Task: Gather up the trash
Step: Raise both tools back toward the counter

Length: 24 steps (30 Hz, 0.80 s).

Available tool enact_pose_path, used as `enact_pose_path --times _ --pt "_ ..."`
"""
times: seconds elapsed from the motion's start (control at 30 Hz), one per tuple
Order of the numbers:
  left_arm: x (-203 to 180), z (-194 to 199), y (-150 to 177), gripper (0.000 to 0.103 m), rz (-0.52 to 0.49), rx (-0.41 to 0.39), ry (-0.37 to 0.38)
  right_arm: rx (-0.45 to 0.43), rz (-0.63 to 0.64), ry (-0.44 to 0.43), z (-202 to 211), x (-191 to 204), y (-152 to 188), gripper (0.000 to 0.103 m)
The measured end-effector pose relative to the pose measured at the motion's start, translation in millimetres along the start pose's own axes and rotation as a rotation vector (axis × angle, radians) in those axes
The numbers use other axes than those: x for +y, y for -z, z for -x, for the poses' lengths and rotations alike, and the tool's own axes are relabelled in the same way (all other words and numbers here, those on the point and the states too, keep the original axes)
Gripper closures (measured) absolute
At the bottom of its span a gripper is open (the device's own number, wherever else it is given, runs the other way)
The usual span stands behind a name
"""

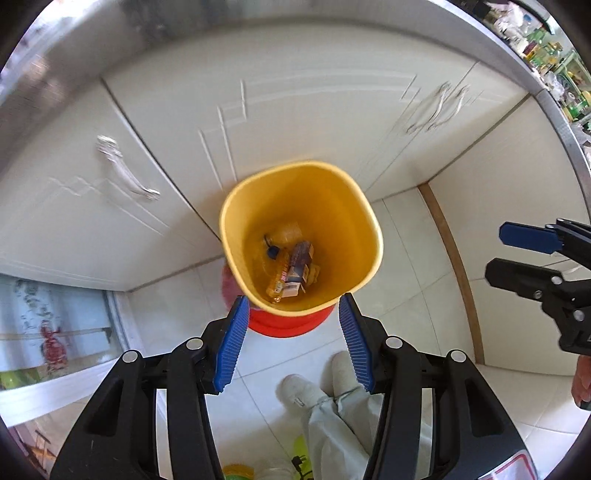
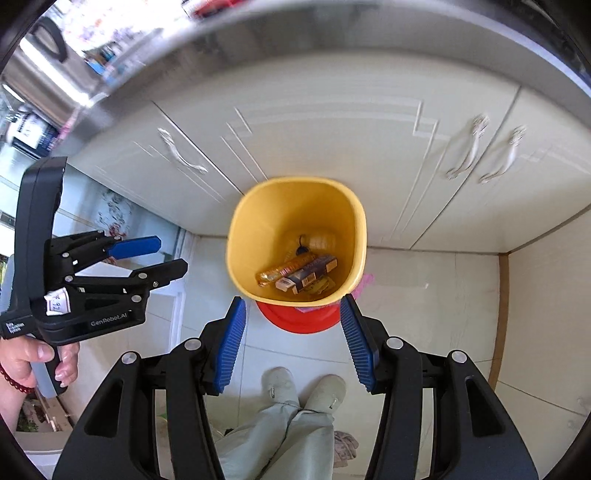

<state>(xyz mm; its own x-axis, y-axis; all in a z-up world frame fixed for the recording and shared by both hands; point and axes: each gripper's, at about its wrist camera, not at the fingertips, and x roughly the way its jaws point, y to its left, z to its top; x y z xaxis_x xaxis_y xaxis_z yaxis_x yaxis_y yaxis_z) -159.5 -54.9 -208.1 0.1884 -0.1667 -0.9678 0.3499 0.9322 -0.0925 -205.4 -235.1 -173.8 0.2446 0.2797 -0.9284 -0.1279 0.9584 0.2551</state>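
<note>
A yellow bin (image 1: 332, 206) (image 2: 266, 206) on a red base (image 1: 288, 326) stands on the floor against the cabinets. At its bottom lie a dark box (image 1: 301, 258) (image 2: 314, 271), an orange bottle (image 1: 279, 277) (image 2: 286, 269) and other small trash. My left gripper (image 1: 293, 299) hangs above the bin's near rim, open and empty. It also shows from the side in the right wrist view, left gripper (image 2: 173, 254). My right gripper (image 2: 292, 300) is likewise over the near rim, open with nothing between its blue pads (image 2: 231, 343). From the left wrist view, the right gripper (image 1: 495, 251) sits at the right edge.
White cabinet doors (image 1: 295, 110) with metal handles (image 1: 125, 173) rise behind the bin under a steel counter edge (image 2: 295, 33). The person's feet (image 2: 303, 387) stand on the tiled floor (image 1: 406, 280) below the grippers. A hand (image 2: 37, 354) holds the left gripper. A wooden strip (image 1: 454, 266) runs along the right.
</note>
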Motion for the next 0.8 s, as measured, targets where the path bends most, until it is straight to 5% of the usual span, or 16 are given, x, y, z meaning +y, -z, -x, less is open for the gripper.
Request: enact_pose_path --times 0.47,0.8 --pt "1.9 108.4 -6.3 0.048 0.051 -0.224 -0.073 -0.29 0.007 0.126 125.2 31.5 -13.3 0.044" --pt "12.3 140.5 -58.1 0.037 0.079 -0.297 -0.068 -0.408 0.043 0.15 150.6 36.5 -84.6 0.029"
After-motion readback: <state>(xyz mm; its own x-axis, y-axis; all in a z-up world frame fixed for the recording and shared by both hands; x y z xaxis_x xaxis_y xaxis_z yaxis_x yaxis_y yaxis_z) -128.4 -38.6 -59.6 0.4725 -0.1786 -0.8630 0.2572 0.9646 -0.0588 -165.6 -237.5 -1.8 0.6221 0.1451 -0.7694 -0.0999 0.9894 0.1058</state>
